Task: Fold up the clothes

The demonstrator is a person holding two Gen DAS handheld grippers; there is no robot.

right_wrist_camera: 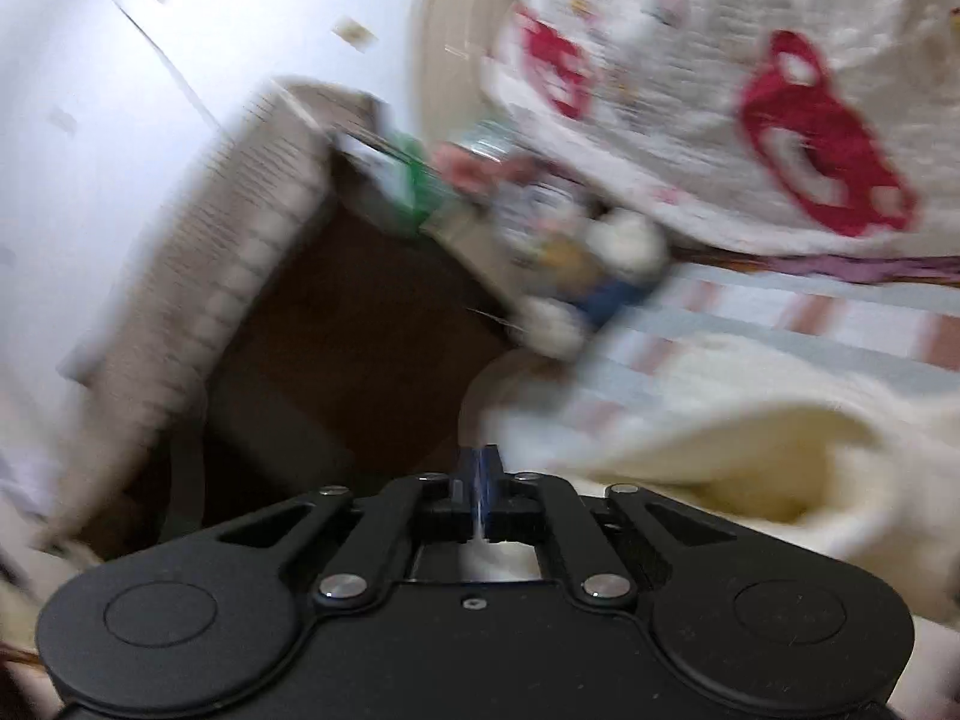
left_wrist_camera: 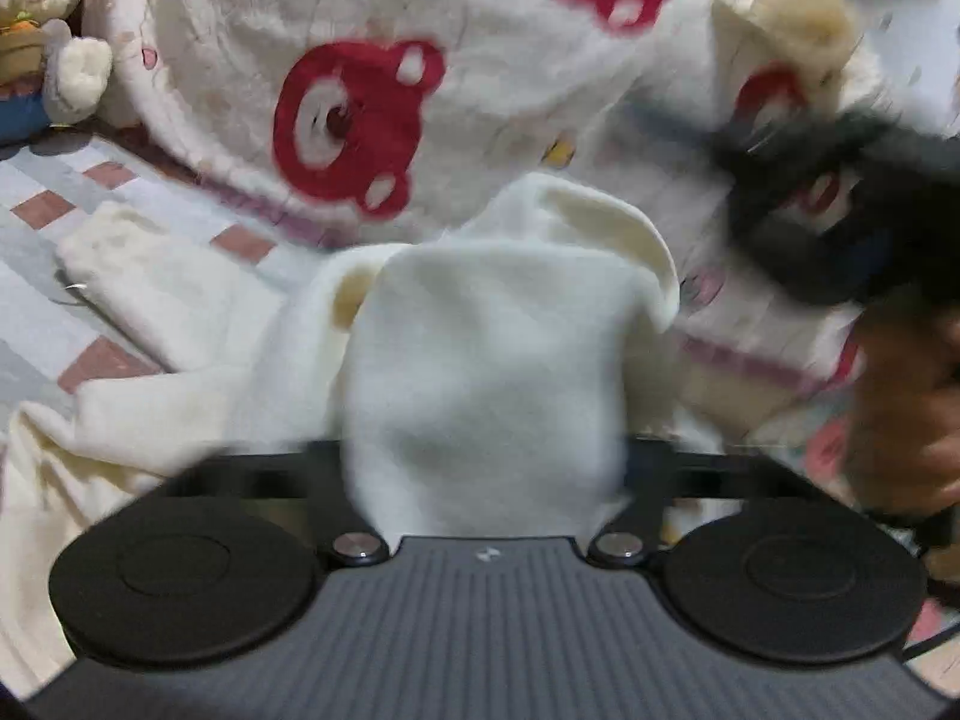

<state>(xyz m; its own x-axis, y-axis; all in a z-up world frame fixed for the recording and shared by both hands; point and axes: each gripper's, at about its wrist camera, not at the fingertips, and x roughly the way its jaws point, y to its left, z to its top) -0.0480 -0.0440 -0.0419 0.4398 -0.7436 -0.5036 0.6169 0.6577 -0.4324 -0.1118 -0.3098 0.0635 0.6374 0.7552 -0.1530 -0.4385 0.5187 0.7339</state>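
Left wrist view shows the cream garment draped over our left gripper, hiding its fingers, so we cannot tell whether they are spread or pinching cloth. The garment lies on the bed, its bulk running leftward from this gripper toward a cuffed end near the checked sheet. Beyond it sits the bear blanket, and a plush toy rests in the far corner. Our right gripper appears as a dark blur at the right of this view, just beyond the garment's raised fold.

From the right wrist, the right gripper has its fingers pressed together on a thin edge of cream cloth, with the rest of the garment spreading away to its right. We judge that both grippers hold one end, so the coming fold turns on carrying that end along the long axis toward the cuffed end; the left gripper sits nearer to it.
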